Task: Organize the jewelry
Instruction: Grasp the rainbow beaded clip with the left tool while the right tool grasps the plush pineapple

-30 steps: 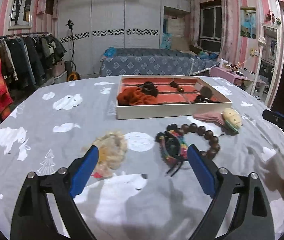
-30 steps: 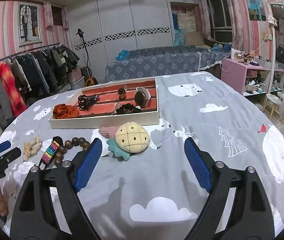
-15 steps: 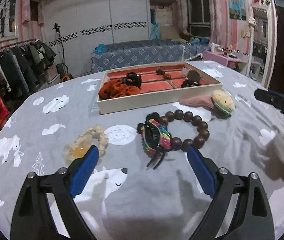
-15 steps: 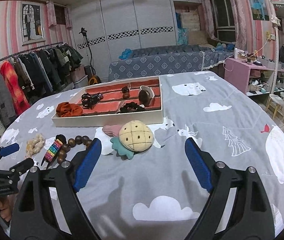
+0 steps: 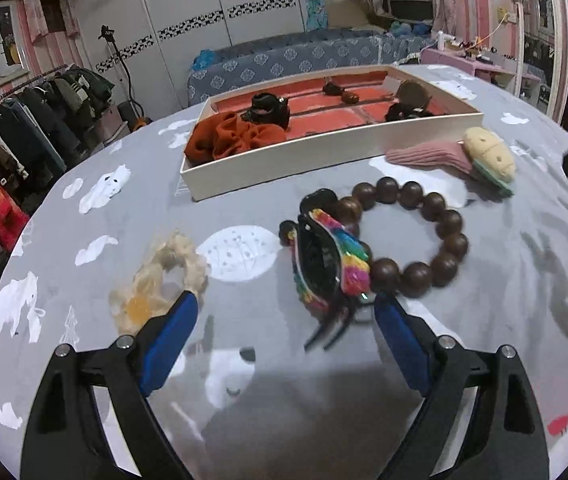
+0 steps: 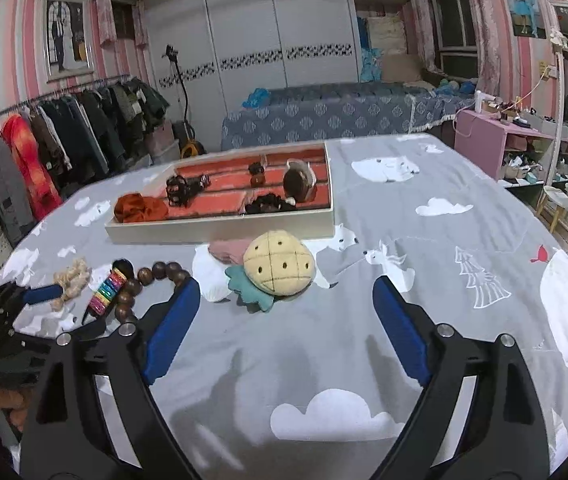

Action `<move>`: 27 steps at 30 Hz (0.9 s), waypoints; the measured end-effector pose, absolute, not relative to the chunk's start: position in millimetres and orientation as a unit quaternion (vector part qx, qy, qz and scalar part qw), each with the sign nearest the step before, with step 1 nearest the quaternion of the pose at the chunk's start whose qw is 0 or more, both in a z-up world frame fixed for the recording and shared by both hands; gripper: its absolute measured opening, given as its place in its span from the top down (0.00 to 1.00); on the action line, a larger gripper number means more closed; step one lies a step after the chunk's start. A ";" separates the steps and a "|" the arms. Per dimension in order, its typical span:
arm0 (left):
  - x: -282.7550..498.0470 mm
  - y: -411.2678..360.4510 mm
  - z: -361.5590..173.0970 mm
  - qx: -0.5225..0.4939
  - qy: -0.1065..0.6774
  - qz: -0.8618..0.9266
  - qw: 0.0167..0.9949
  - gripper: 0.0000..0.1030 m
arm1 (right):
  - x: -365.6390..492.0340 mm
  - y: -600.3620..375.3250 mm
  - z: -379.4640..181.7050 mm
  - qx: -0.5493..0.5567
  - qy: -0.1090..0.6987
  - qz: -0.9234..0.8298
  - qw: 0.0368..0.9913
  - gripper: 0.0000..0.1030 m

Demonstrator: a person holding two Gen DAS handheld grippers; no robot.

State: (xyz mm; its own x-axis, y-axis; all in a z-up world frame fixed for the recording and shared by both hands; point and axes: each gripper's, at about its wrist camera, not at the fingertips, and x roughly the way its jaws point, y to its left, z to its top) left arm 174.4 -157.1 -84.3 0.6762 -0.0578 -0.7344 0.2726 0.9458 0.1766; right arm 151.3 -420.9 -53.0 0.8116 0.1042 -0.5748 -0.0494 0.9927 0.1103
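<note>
The left claw [image 5: 284, 332] gapes wide and empty just short of the rainbow hair clip [image 5: 330, 256], which lies across the brown bead bracelet [image 5: 412, 236]; a cream scrunchie [image 5: 160, 280] sits beside its left finger. The right claw [image 6: 286, 320] also gapes empty, near the pineapple plush [image 6: 278, 266]. Beyond, toward the surface's [image 6: 444, 248] far edge, stands the jewelry tray [image 6: 220, 230].

No readable text, label, brand or number showed in either view; the framed pictures on the walls were too small to make out any lettering.
</note>
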 end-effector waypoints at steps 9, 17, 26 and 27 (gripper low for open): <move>199.8 -140.5 -82.9 0.105 0.394 -0.097 0.908 0.15 | 189.4 -398.8 -70.9 -0.027 0.369 0.034 0.928 0.13; 211.7 -133.1 -86.5 0.062 0.408 -0.130 0.902 0.59 | 249.0 -405.8 -88.8 -0.002 0.415 0.031 0.910 0.14; 210.6 -132.1 -87.6 0.046 0.410 -0.149 0.899 0.77 | 261.2 -396.3 -94.8 -0.002 0.429 0.065 0.901 0.52; 210.9 -130.5 -86.8 0.041 0.408 -0.146 0.900 0.77 | 260.4 -397.0 -93.7 0.001 0.427 0.066 0.902 0.53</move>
State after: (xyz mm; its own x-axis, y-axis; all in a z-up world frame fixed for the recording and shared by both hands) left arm 210.9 -130.5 -86.8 0.6243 -0.2288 -0.7469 0.2961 0.9541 -0.0447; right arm 260.4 -397.0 -93.7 0.6269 0.1199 -0.7698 -0.1175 0.9913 0.0587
